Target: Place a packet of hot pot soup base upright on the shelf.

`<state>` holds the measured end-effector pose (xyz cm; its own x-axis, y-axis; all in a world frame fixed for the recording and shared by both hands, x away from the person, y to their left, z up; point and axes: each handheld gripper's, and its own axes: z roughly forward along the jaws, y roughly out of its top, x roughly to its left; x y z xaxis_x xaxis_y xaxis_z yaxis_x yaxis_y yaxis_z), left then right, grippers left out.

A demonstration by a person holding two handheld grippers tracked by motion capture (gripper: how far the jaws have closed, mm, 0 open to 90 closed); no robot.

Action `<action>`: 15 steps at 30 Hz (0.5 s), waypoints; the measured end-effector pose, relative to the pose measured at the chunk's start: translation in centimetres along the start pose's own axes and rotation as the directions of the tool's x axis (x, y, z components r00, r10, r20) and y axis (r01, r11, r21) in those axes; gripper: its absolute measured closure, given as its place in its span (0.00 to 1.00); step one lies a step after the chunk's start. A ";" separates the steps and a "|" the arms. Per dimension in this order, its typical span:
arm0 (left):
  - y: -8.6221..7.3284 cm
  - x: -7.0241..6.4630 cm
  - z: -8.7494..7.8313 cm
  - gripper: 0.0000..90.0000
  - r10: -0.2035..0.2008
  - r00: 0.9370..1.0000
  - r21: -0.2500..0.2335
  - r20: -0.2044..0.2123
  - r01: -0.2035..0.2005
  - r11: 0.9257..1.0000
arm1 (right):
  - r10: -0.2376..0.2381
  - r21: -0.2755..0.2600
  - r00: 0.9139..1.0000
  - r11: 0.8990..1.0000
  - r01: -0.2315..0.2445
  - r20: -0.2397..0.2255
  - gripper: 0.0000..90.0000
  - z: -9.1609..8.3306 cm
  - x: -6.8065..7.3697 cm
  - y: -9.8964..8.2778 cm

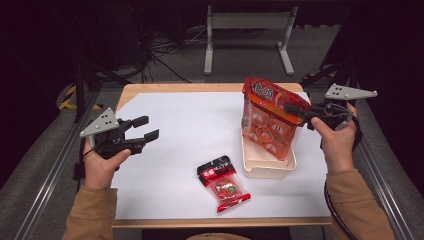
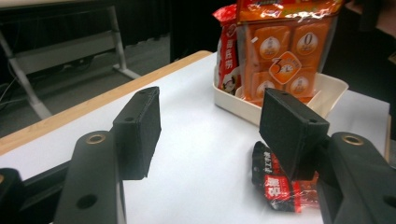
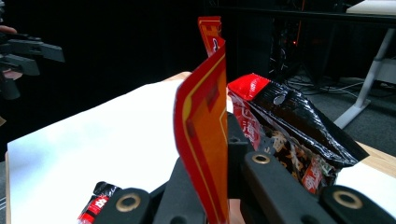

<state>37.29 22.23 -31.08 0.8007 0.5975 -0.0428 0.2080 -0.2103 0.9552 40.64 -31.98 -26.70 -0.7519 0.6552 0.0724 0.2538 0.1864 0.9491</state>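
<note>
small red packet (image 2: 280,184) partly hidden behind tool, pack lettering unreadable

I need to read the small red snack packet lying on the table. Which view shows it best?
The high view: the small red packet lies whole and unobstructed. The left gripper view hides part behind a jaw; the right gripper view catches one corner.

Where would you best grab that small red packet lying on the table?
Probably from above, across its black top seam. The red packet lies flat on the white table, so its faces offer no hold, while that sealed end is thin. The open left gripper hovers off to its left.
</note>
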 end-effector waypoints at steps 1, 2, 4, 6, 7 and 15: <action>-0.1 0.0 0.1 0.44 -0.003 1.000 -0.002 0.000 0.003 1.000 | 0.001 -0.001 1.000 1.000 -0.001 -0.001 0.99 0.0 0.0 -0.1; -0.1 0.0 0.1 0.43 -0.003 1.000 -0.002 0.000 0.003 1.000 | 0.001 -0.001 1.000 1.000 -0.001 -0.001 0.99 0.0 0.0 -0.1; -0.1 0.1 0.3 0.42 -0.009 1.000 -0.001 0.003 0.009 1.000 | 0.005 -0.003 1.000 1.000 -0.005 0.001 0.99 -0.1 -0.1 -0.3; -0.2 0.1 0.4 0.41 -0.008 1.000 -0.001 0.002 0.008 1.000 | 0.005 -0.004 1.000 1.000 -0.005 0.001 0.99 -0.1 -0.1 -0.4; -0.2 0.0 0.4 0.41 -0.010 1.000 0.000 0.002 0.010 1.000 | 0.005 -0.004 1.000 1.000 -0.005 0.001 0.99 -0.1 -0.1 -0.5; -0.3 0.2 1.0 0.36 -0.011 1.000 0.005 0.008 0.011 1.000 | 0.011 -0.001 1.000 1.000 -0.011 -0.003 0.99 -0.1 -0.1 -1.0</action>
<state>37.93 21.59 -31.67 0.8027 0.5937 -0.0560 0.2200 -0.2075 0.9532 40.40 -32.24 -27.61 -0.7507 0.6554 0.0833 0.2611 0.1786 0.9486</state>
